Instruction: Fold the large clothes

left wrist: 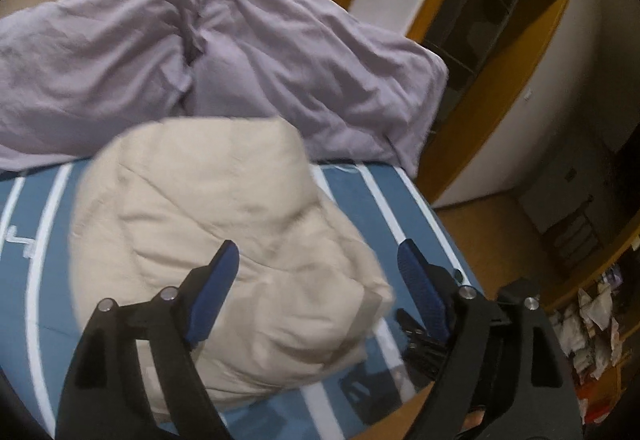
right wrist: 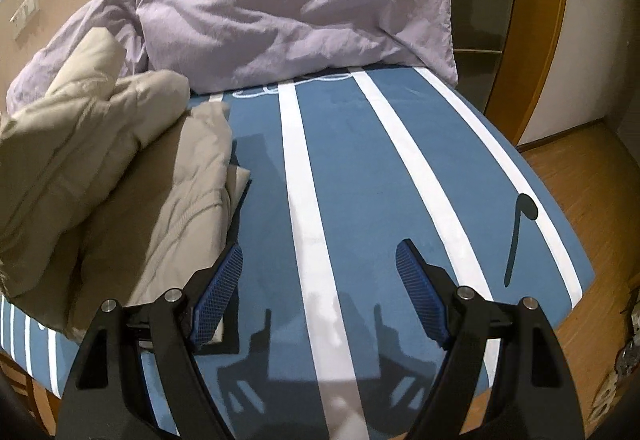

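A beige padded jacket [left wrist: 224,240] lies bunched in a loose folded heap on the blue bed sheet with white stripes [left wrist: 376,191]. My left gripper [left wrist: 320,280] hovers over the near part of the heap. Its blue pads stand wide apart and press on nothing, and the jacket looks blurred. In the right wrist view the same jacket [right wrist: 100,159] lies at the left, its edge beside the left fingertip. My right gripper [right wrist: 320,280] is open over the bare striped sheet [right wrist: 352,167], with nothing between its fingers.
Crumpled lilac bedding [left wrist: 240,51] [right wrist: 288,7] is piled along the far side of the bed. The bed's right edge drops to a wooden floor [right wrist: 592,175]. A wood-framed dark shelf unit [left wrist: 480,19] stands beyond, and clutter [left wrist: 592,324] lies at the far right.
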